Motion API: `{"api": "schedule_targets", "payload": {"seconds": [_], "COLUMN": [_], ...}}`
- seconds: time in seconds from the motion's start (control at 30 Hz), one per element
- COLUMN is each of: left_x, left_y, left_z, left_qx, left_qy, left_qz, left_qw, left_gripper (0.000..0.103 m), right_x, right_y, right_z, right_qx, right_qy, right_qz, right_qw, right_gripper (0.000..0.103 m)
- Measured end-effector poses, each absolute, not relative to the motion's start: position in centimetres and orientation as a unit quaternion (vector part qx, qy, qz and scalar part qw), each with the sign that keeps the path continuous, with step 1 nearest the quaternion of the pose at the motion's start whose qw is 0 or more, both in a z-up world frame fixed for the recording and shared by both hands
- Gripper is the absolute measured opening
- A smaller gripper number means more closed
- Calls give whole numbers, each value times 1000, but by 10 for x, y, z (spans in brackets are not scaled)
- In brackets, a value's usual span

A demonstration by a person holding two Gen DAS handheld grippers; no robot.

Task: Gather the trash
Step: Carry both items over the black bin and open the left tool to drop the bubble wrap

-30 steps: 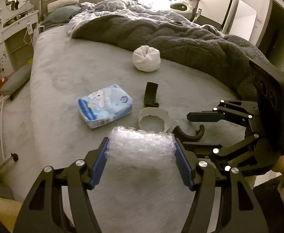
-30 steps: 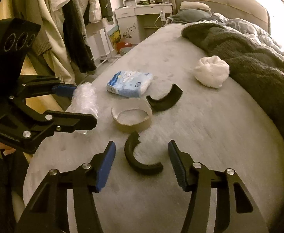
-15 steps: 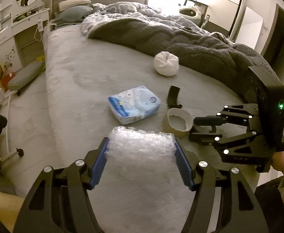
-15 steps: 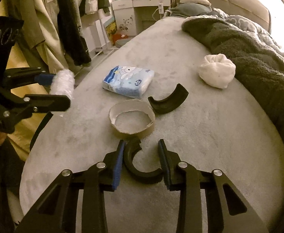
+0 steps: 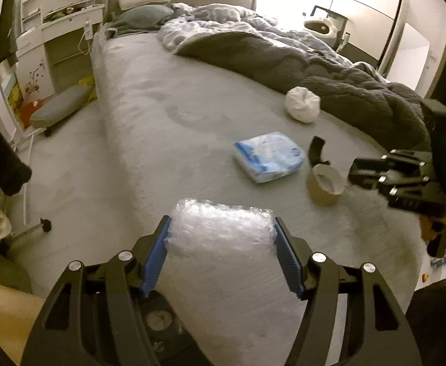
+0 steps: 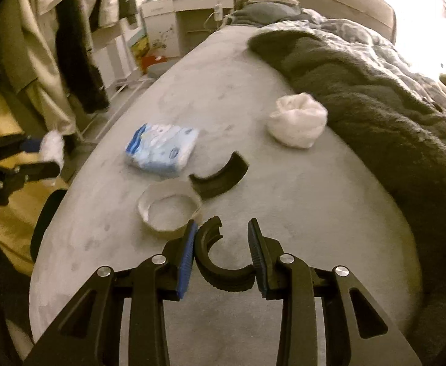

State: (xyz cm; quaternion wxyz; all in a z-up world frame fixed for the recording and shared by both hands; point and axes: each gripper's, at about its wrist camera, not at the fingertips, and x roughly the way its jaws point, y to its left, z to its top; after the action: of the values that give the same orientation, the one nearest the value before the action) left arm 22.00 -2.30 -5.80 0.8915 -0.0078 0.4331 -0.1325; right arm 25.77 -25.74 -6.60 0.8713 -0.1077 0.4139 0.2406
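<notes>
My left gripper (image 5: pixel 221 238) is shut on a wad of clear bubble wrap (image 5: pixel 221 228), held above the bed's near left edge. My right gripper (image 6: pixel 223 241) is shut on a black C-shaped plastic piece (image 6: pixel 213 262), lifted just off the grey bed cover (image 6: pixel 284 213). Beyond it lie a cardboard tape ring (image 6: pixel 169 209), a second black curved piece (image 6: pixel 219 177), a blue-and-white tissue pack (image 6: pixel 161 149) and a white crumpled ball (image 6: pixel 297 123). In the left wrist view the tape ring (image 5: pixel 326 184), tissue pack (image 5: pixel 268 155) and white ball (image 5: pixel 302 108) lie ahead, with the right gripper's body (image 5: pixel 406 177) at the right.
A dark fluffy blanket (image 6: pixel 375 106) covers the bed's right half. Clothes hang on a rack (image 6: pixel 79 45) left of the bed. A white desk (image 5: pixel 61 45) and a grey stool (image 5: pixel 61 106) stand on the floor at the far left. A dark round object (image 5: pixel 158 320) sits below the left gripper.
My right gripper closed on the black C-shaped piece and lifted it slightly. My left gripper carried the bubble wrap leftward, away from the items, toward the bed's edge.
</notes>
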Motion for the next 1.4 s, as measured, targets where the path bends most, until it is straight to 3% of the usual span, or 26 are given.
{"api": "schedule_targets", "payload": {"seconds": [0.87,1.4], "left_x": [203,180], "left_y": [96,155], "left_z": [-141,-193], "left_qx": [-43,-71], "left_qy": [518,580], "left_qz": [-32,6], "left_qw": [854,812], "left_gripper": [68,68], "right_x": [264,250], "right_y": [-147,-45], "right_z": [-22,-30], "right_qx": [-68,-55], "right_qy": [359,378], "right_qz": [307,382], "right_qw": [878,842], "right_gripper": [34,34]}}
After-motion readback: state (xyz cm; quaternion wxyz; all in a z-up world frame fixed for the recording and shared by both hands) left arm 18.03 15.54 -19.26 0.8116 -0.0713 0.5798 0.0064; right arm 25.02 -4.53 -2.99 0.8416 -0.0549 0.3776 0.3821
